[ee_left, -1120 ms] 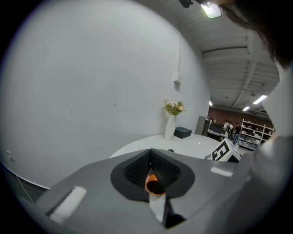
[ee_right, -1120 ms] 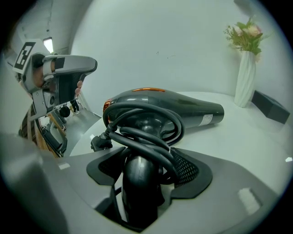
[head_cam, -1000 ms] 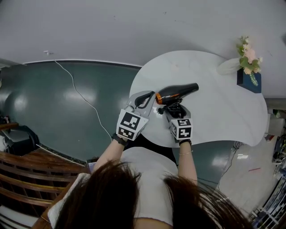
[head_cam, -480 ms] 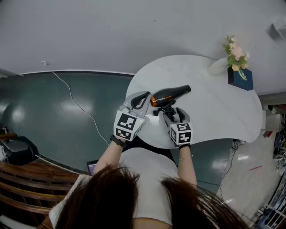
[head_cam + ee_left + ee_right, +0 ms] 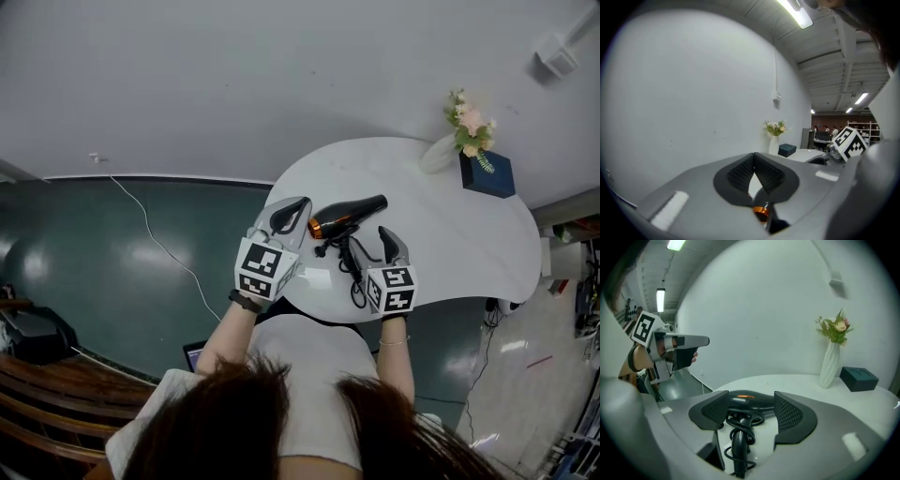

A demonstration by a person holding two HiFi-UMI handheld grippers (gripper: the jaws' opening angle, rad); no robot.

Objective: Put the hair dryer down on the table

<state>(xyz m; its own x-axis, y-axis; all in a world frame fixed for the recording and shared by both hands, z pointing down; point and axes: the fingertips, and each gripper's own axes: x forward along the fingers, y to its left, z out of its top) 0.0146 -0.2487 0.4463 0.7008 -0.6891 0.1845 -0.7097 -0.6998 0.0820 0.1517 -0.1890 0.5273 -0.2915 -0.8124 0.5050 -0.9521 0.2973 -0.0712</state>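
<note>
on the table lies the hair dryer, seemingly loose between spread right tongs; left tongs pressed together.

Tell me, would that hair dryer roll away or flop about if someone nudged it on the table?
The hair dryer probably would not roll far: its handle juts sideways from the round barrel. Its looped cord looks floppy and would likely trail behind.
</note>
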